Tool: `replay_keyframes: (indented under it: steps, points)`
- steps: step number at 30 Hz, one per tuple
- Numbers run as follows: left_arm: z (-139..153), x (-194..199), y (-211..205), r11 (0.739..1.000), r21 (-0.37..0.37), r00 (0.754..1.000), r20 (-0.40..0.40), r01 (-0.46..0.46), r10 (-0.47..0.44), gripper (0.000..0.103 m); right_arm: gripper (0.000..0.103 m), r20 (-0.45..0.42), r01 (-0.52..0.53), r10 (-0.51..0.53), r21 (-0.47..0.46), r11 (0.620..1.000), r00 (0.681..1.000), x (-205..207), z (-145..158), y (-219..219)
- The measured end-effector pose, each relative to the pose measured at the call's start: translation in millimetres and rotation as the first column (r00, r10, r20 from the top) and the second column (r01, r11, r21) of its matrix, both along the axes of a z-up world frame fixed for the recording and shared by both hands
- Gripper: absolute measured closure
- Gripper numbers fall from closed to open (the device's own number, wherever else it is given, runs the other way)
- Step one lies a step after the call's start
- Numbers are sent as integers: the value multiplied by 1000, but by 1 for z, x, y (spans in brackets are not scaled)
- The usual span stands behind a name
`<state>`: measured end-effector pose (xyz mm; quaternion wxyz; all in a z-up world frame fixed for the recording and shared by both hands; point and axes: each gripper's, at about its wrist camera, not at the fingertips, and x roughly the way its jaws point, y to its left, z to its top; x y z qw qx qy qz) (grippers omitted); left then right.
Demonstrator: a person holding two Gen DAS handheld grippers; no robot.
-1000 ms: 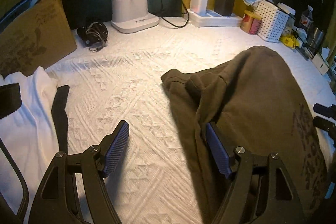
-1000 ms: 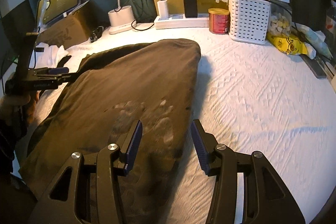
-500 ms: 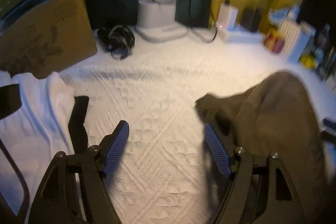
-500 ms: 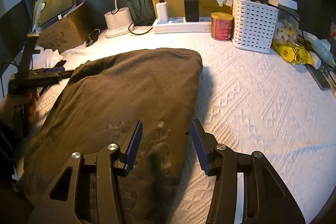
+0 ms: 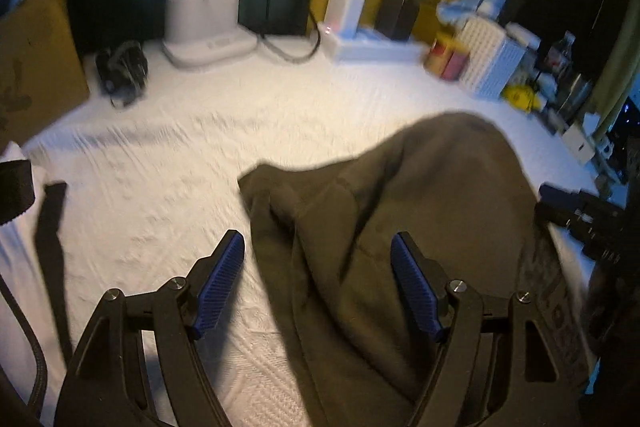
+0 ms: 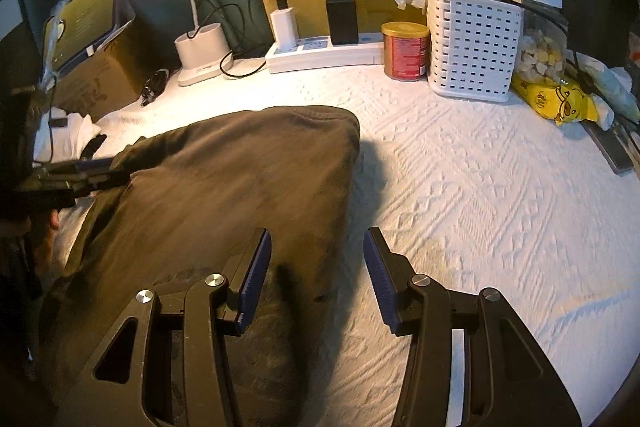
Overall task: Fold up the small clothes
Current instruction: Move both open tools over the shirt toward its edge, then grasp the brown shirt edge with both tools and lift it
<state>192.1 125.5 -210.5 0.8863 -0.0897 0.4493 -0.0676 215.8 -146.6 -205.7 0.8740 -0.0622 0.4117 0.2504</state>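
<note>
Shirt (image 6: pixel 224 187), olive, flat on surface (image 6: pixel 460 187) at frame centre-left; my left gripper (image 5: pixel 316 283) and right gripper (image 6: pixel 316 279) fingers open, empty; I'd pinch both edges evenly, then fold.

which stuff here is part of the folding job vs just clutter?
Job:
- olive-brown garment
- white garment
- left gripper, open
- right gripper, open

Clutter:
- desk lamp
- power strip
- red can
- white basket
- cardboard box
</note>
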Motion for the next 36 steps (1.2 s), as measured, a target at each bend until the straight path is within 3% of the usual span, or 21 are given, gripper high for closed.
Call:
replay_keyframes:
  steps: [5, 9, 11, 12, 14, 19, 23, 29, 33, 35, 36]
  points:
    - [-1, 1, 2, 1000, -8, 1000, 14, 13, -13, 25, 52, -19, -10, 11, 46, 999, 1000, 11, -3, -1]
    - [-3, 6, -7, 998, 25, 998, -3, 60, -60, 12, 48, -35, 0, 2, 67, 998, 999, 19, -7, -1]
    - [-4, 4, -14, 996, 51, 997, -7, 72, -72, 10, 18, -45, -7, 10, 68, 998, 999, 22, -9, 0]
    - [-3, 3, -16, 996, 38, 997, -4, 83, -83, 10, 15, -48, -16, 19, 69, 998, 999, 23, -10, 1]
    - [-1, -1, -21, 991, -17, 991, -4, 134, -134, 10, 14, -52, -28, 32, 65, 997, 998, 25, -12, 3]
    - [-2, -5, -33, 985, 26, 985, -3, 170, -170, 10, 15, -61, -51, 54, 42, 998, 997, 30, -15, 11]
    - [-2, -5, -37, 981, -20, 981, 5, 193, -193, 10, 15, -49, -76, 75, -11, 997, 996, 30, -18, 22]
    - [-3, -8, -54, 968, 70, 970, 19, 240, -242, 11, 15, -35, -94, 92, -56, 994, 995, 29, -21, 31]
    - [-2, -9, -61, 961, 81, 963, 33, 266, -269, 30, 19, -25, -127, 126, -89, 988, 992, 26, -22, 42]
    - [-2, -8, -63, 960, 72, 961, 41, 269, -273, 39, 38, -15, -148, 147, -85, 985, 989, 24, -21, 47]
    - [-2, -8, -64, 960, 67, 961, 43, 271, -274, 46, 40, -13, -154, 153, -89, 984, 988, 23, -21, 50]
